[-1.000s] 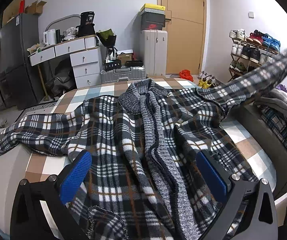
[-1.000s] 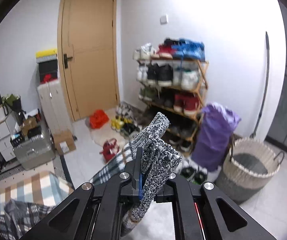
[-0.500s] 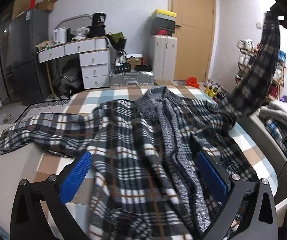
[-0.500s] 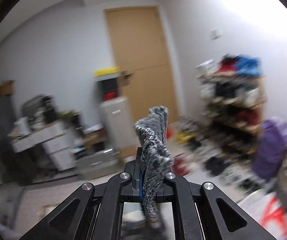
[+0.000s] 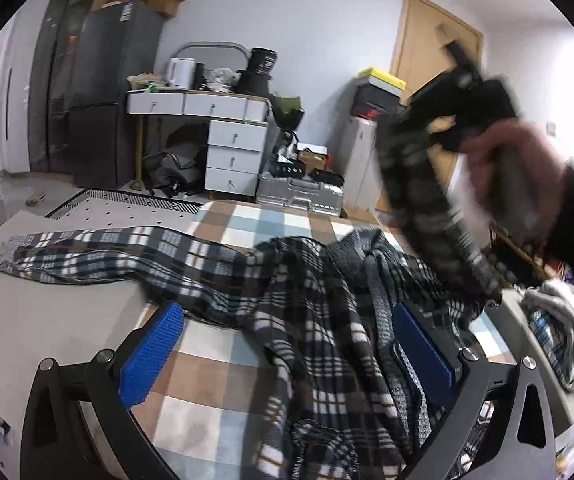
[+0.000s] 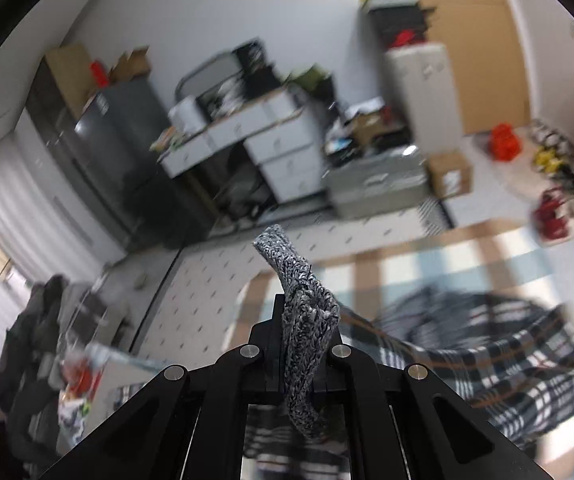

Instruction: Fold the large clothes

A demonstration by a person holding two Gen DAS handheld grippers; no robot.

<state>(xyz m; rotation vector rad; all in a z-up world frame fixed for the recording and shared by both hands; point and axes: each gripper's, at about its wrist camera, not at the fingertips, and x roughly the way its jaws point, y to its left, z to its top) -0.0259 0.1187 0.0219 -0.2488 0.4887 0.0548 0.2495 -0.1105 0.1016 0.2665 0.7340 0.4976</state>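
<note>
A black, white and brown plaid jacket point(image 5: 311, 320) with grey knit trim lies spread on a checked bed point(image 5: 255, 216). Its left sleeve point(image 5: 87, 252) stretches out to the left. My left gripper point(image 5: 287, 356) is open with blue pads, low over the jacket's hem, holding nothing. My right gripper point(image 6: 307, 328) is shut on the grey knit cuff point(image 6: 299, 304) of the right sleeve point(image 5: 431, 208). In the left wrist view it holds that sleeve lifted high above the jacket's right side, blurred by motion. The jacket also shows below in the right wrist view point(image 6: 487, 360).
A white drawer desk point(image 5: 223, 140), a dark fridge point(image 5: 103, 96), a silver suitcase point(image 5: 299, 196) and a door point(image 5: 427, 60) stand beyond the bed. Folded clothes point(image 5: 559, 336) lie at the right. A grey mat point(image 5: 47, 320) borders the bed's left side.
My right gripper has swung the held sleeve up from the far right and inward over the jacket, and its view turned from the shoe rack toward the desk and bed. My left gripper tilted left.
</note>
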